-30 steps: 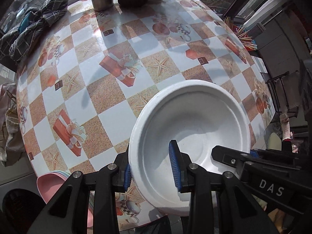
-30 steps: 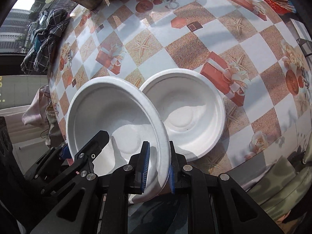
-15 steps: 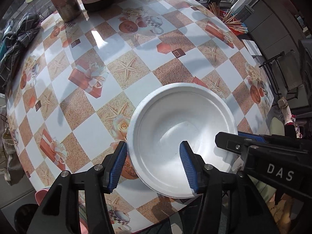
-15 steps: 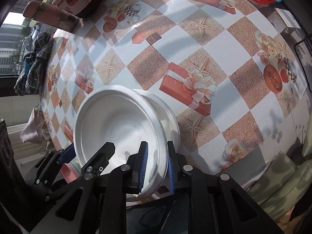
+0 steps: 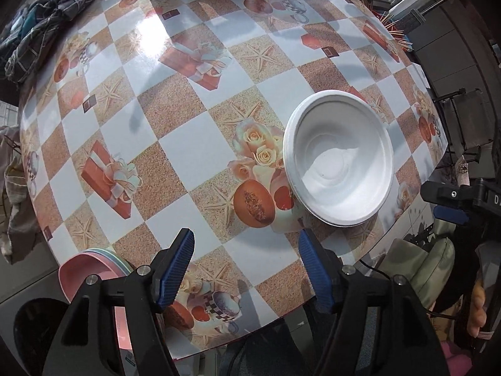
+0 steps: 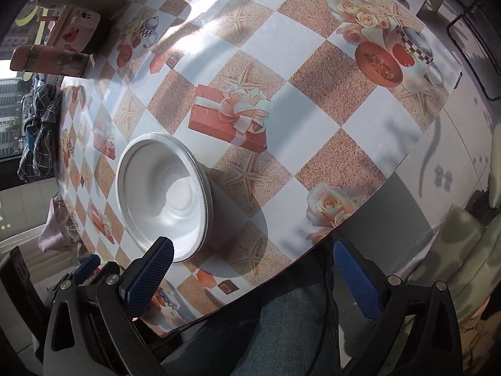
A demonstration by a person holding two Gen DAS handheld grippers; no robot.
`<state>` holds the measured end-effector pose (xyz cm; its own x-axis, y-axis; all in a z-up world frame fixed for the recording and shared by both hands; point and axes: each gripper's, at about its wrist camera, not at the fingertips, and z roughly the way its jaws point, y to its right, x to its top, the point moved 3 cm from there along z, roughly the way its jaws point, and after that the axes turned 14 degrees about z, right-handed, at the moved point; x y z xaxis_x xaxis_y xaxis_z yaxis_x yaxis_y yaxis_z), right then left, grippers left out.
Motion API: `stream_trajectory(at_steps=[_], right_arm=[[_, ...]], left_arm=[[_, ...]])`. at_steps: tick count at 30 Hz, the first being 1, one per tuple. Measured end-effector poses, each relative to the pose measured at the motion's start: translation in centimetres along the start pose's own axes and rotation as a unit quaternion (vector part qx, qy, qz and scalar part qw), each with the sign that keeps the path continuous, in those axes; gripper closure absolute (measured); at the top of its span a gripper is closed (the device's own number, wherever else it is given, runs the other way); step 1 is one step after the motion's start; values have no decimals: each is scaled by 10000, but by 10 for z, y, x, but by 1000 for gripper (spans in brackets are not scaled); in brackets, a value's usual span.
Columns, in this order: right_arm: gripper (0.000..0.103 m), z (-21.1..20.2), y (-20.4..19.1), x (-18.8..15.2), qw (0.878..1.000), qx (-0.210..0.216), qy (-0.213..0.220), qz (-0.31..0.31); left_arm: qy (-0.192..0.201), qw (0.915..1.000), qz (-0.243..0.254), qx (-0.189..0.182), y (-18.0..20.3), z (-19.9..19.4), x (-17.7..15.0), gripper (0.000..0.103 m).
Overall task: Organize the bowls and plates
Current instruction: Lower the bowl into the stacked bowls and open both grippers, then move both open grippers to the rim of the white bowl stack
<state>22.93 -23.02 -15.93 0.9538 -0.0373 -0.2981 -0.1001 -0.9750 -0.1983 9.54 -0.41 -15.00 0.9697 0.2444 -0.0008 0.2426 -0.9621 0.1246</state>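
We see the left gripper (image 5: pixel 245 266) nearest the lens in the left wrist view, its blue ribbed pads spread apart with nothing between them; its jaws have just been opening, and only bare tablecloth shows in the gap. At about eight o'clock from it, a stack of pastel plastic bowls, pink on top (image 5: pixel 90 269), peeks over the table edge. Farther out, at roughly two o'clock, the stack of white moulded-fibre bowls (image 5: pixel 339 156) sits nested on the round table with a checkered gift-box and starfish cloth (image 5: pixel 194 144), free of both tools. In the right wrist view the right gripper (image 6: pixel 250 275) stands spread wide, its jaws also just opened and holding nothing; a denim-clad leg (image 6: pixel 281 329) shows below the gap. The white bowls (image 6: pixel 162 194) lie at ten o'clock, just past the left pad. Beyond, at eleven o'clock near the far rim, a crumpled plaid cloth (image 5: pixel 47 18) rests.
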Motion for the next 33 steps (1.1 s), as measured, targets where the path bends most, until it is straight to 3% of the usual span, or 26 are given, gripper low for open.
stream_trajectory(at_steps=[4, 19, 33], right_arm=[[0, 15, 12, -10, 9992, 78, -239, 316], [0, 2, 38, -18, 9935, 761, -19, 842], [0, 2, 34, -25, 9933, 836, 41, 802]], left_arm=[[-60, 9998, 79, 146, -2, -4, -2, 30], [-104, 9929, 1077, 503, 33, -12, 3, 30], [-102, 9929, 1056, 546, 31, -14, -7, 30]])
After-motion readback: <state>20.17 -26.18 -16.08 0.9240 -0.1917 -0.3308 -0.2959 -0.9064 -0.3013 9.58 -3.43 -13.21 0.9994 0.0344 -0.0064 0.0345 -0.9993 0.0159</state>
